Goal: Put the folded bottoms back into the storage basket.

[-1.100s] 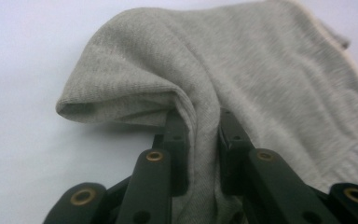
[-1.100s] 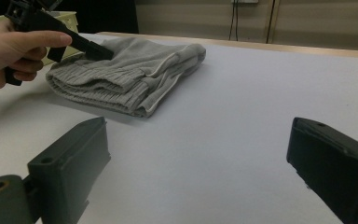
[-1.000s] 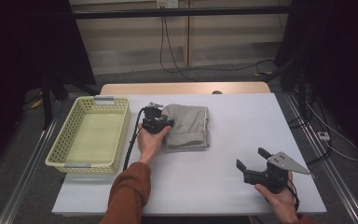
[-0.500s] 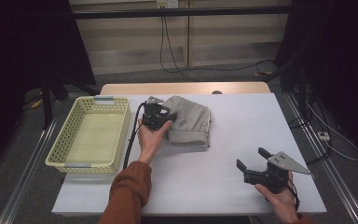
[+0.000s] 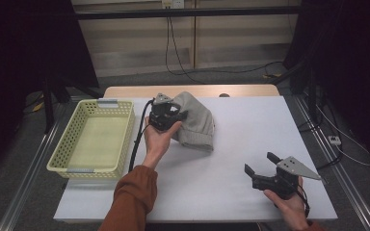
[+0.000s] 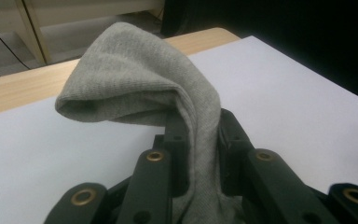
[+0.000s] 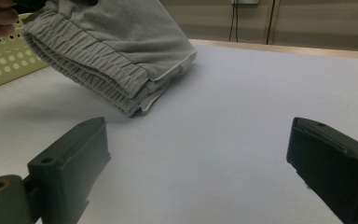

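A folded grey garment (image 5: 196,122) with a ribbed waistband (image 7: 98,70) is lifted at its left side off the white table (image 5: 250,125); its right end still rests on the table. My left gripper (image 5: 169,114) is shut on a fold of the garment (image 6: 200,140), the cloth pinched between the two black jaws and draped over them. My right gripper (image 5: 261,163) stands open near the table's front right, apart from the garment, with nothing between its fingers (image 7: 70,163).
A pale yellow perforated basket (image 5: 95,137) stands at the table's left, with nothing in it. A wooden strip (image 5: 231,90) runs along the table's far edge. Cables lie on the floor beyond.
My left gripper has risen with the garment, pulling its left side up off the table so the cloth bunches and tilts. The right gripper has not moved.
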